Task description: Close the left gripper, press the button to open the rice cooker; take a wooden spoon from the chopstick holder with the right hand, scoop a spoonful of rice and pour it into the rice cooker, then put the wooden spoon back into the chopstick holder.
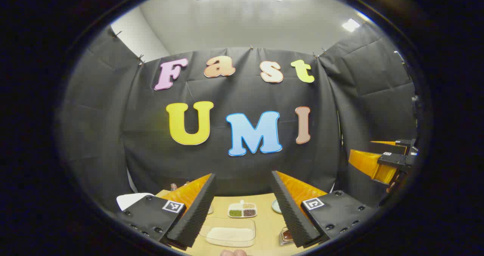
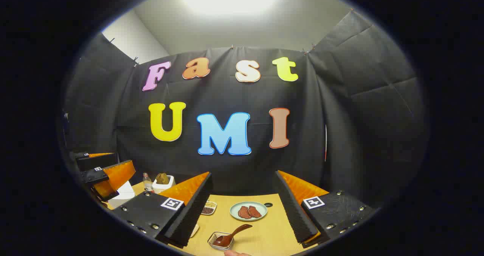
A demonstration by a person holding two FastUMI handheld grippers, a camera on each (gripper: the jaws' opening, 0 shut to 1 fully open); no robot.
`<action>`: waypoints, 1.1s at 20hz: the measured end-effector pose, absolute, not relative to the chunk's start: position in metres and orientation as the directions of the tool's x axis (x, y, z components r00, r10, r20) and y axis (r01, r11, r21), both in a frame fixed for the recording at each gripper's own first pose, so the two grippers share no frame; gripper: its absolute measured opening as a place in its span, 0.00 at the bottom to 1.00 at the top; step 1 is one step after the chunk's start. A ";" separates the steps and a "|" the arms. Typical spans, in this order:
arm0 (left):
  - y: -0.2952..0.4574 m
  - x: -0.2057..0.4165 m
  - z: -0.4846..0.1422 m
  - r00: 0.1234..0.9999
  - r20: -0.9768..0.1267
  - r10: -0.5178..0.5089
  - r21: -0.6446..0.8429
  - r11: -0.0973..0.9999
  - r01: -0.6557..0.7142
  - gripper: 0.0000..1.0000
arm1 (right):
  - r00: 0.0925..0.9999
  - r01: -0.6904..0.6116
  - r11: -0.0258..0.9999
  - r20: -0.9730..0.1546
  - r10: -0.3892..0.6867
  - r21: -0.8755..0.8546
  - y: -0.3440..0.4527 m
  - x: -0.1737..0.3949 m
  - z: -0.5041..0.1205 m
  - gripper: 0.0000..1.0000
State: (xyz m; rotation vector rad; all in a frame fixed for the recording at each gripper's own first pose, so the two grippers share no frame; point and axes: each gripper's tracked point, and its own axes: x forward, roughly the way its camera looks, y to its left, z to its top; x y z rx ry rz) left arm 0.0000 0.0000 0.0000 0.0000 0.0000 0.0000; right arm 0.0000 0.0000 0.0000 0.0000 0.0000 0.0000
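In the left gripper view, my left gripper (image 1: 242, 176) is held above the wooden table (image 1: 264, 225), open with nothing between its fingers. Below it lies a clear tray of white rice (image 1: 231, 233). A white rounded body, probably the rice cooker (image 1: 130, 200), peeks out at the lower left. In the right gripper view, my right gripper (image 2: 242, 174) is also open and empty, raised over the table. A white chopstick holder (image 2: 163, 183) with a brown wooden piece in it stands at the far left. The rice cooker (image 2: 123, 193) is partly hidden behind the left gripper (image 2: 104, 172).
A divided dish of beans (image 1: 242, 210) sits behind the rice tray. A pale plate with meat slices (image 2: 248, 211) lies mid-table. A small glass dish holds a brown spoon (image 2: 223, 241). A small bottle (image 2: 147, 182) stands beside the holder. The right gripper (image 1: 382, 161) hovers at the far right.
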 end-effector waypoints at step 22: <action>0.083 -0.010 -0.003 1.000 -0.011 0.024 0.026 0.999 -0.024 0.98 | 1.000 0.015 1.000 0.023 -0.015 0.027 0.055 0.000 0.018 0.99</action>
